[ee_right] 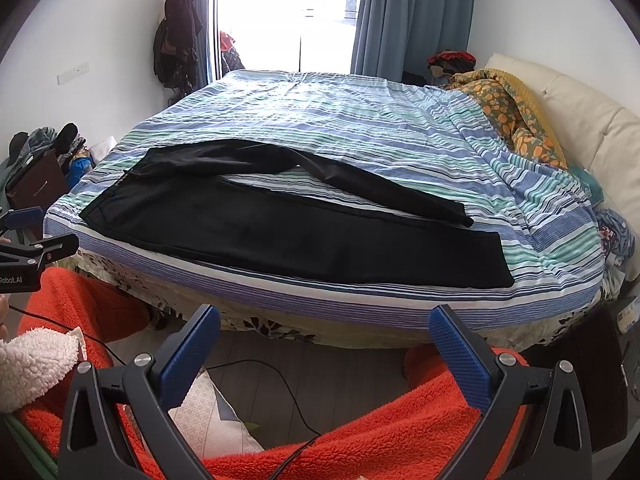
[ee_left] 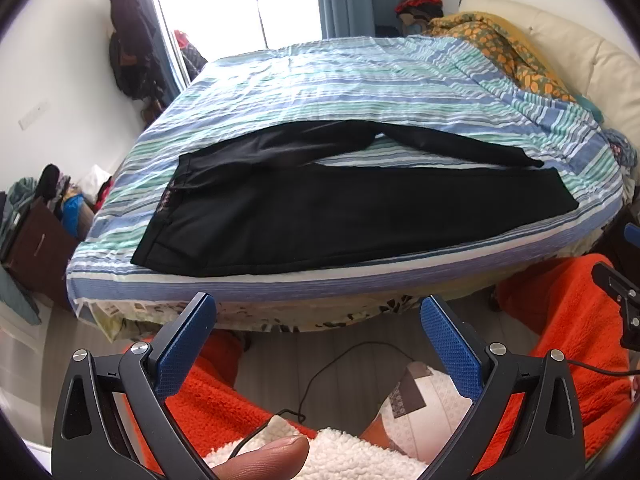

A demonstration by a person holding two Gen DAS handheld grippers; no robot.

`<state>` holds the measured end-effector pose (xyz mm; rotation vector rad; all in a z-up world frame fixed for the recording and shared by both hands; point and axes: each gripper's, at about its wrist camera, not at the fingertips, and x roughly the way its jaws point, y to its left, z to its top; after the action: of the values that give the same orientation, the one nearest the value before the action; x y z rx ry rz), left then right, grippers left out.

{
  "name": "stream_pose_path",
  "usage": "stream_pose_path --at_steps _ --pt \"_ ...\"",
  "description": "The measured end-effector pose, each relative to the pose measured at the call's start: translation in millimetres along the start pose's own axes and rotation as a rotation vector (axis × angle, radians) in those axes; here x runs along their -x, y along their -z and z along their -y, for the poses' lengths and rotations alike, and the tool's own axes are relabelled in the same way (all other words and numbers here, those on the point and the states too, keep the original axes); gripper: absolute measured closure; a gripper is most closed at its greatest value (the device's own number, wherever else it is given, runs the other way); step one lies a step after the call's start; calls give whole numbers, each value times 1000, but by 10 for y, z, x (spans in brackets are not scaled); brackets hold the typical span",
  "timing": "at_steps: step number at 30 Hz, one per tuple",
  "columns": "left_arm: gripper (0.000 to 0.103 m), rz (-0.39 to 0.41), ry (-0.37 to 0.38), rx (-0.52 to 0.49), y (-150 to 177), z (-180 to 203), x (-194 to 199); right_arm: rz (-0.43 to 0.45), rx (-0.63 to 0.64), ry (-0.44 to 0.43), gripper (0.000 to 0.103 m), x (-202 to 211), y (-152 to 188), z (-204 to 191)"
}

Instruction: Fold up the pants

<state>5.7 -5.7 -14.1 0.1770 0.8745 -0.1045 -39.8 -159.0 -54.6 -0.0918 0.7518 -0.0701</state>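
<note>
Lettering "Robot.AI" marks left gripper (ee_right: 36, 236) beside black pants (ee_right: 304, 236).

Left gripper (ee_left: 318, 306), right gripper (ee_right: 324, 318) agape.

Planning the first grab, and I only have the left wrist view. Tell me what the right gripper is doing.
Observer: The right gripper is open with nothing between its blue pads. It is short of the near edge of the bed.
Operator: Say where the leg hems sit from that side.
Observer: On the black pants, the near leg's hem lies ahead of that gripper, slightly right of its right finger.
Operator: Check my gripper from outside.
Observer: The left gripper shows at the left edge of the right wrist view, off the bed and clear of the pants.
</note>
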Motion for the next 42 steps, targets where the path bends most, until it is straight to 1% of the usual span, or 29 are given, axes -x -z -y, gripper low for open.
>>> stream_pose_path --at_steps 32,40,42 --pt "1 -4 0 -1 1 14 -5 -6 -5 -5 0 -25 17 -17" --pt "1 -4 6 -1 28 16 -30 -7 -4 -16 0 -36 30 -29" --pt "1 2 24 3 23 9 -22 -7 -2 -19 0 -30 28 -23"
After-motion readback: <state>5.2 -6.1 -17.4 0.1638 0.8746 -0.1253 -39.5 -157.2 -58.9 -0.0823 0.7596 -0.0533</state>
